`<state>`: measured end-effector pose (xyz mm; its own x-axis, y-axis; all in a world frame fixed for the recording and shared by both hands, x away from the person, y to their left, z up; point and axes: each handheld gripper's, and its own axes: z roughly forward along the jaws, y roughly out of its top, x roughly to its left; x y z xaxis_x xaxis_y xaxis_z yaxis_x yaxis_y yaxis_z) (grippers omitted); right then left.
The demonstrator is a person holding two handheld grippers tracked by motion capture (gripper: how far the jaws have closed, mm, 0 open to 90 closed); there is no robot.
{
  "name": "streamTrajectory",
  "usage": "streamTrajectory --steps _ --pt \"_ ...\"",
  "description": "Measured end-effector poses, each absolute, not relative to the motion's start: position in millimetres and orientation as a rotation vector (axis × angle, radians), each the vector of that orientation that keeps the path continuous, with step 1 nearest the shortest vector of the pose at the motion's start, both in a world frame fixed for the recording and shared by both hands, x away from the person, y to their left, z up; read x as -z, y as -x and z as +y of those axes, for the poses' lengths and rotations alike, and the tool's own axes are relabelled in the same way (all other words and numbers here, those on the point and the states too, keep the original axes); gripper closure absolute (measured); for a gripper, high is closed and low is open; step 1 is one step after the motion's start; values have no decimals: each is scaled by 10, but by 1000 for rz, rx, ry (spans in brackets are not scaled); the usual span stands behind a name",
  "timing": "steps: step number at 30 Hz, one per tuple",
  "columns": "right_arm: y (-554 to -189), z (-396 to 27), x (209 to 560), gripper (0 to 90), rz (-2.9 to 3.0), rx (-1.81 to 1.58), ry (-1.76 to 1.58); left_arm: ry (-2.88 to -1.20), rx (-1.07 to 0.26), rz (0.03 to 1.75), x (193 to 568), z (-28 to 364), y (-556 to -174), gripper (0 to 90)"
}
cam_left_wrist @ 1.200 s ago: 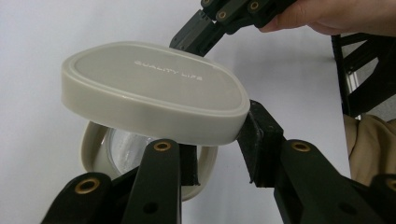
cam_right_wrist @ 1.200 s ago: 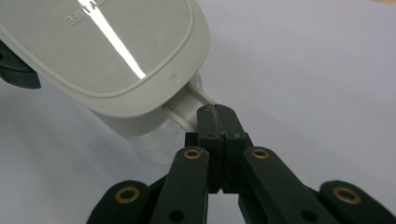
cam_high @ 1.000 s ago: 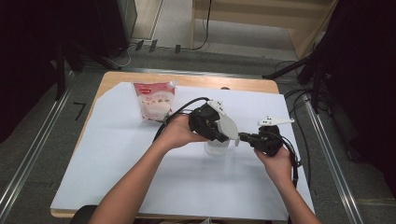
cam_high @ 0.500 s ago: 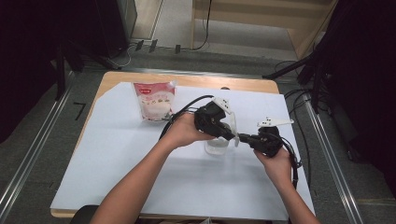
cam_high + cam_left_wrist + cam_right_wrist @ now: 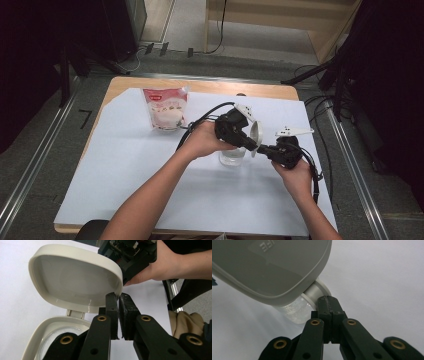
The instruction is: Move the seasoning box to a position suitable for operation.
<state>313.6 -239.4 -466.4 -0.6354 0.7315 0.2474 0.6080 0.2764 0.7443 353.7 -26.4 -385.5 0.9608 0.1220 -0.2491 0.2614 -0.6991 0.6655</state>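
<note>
Lid up, jar open on the white surface (image 5: pixel 150 200)

Beyond lie grey floor and a dark room. On my surface: a snack pouch (image 5: pixel 165 109), then the clear jar (image 5: pixel 233 157) mid-surface. My left tongs (image 5: pixel 118 297) have just closed, pinching the hinged lid (image 5: pixel 72 282); right tongs (image 5: pixel 327 299) pressed together at the collar. Opening looks done; filling remains, I judge.

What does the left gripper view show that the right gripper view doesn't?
Left gripper view: the lid's hollow inside, the jar's open rim, the left gripper's fingers pinching the lid's edge, and a hand farther off. Right gripper view: the lid's lettered outside, the clear jar body, the right gripper's shut fingers by the hinge. Both: the open lid and white table cover.
</note>
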Motion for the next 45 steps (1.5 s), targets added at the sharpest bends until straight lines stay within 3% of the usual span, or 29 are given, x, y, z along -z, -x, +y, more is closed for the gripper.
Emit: streamTrajectory --steps 15,21,25,30,35,38,45 --pt "-2937 -2420 4645 900 2434 -1323 -1238 -2294 137 314 3773 97 -3470 626" --pt "-2987 -2377 4720 900 2448 -1294 -1229 -2282 117 368 3829 276 -3450 621" --pt "-3018 -2358 4729 900 2449 -1295 -1208 -2299 116 431 3819 397 -3435 549" --pt "-3042 -2380 4725 900 2442 -1294 -1215 -2292 118 456 3821 540 -3435 556" --pt "-3055 -2411 4716 900 2432 -1306 -1231 -2273 73 497 3786 722 -3401 502" --pt "-3033 -2437 4696 798 2427 -1358 -1232 -2257 70 532 3777 834 -3393 482" --pt "-2909 -2482 4630 685 2401 -1391 -1216 -2230 50 580 3776 1101 -3380 442"
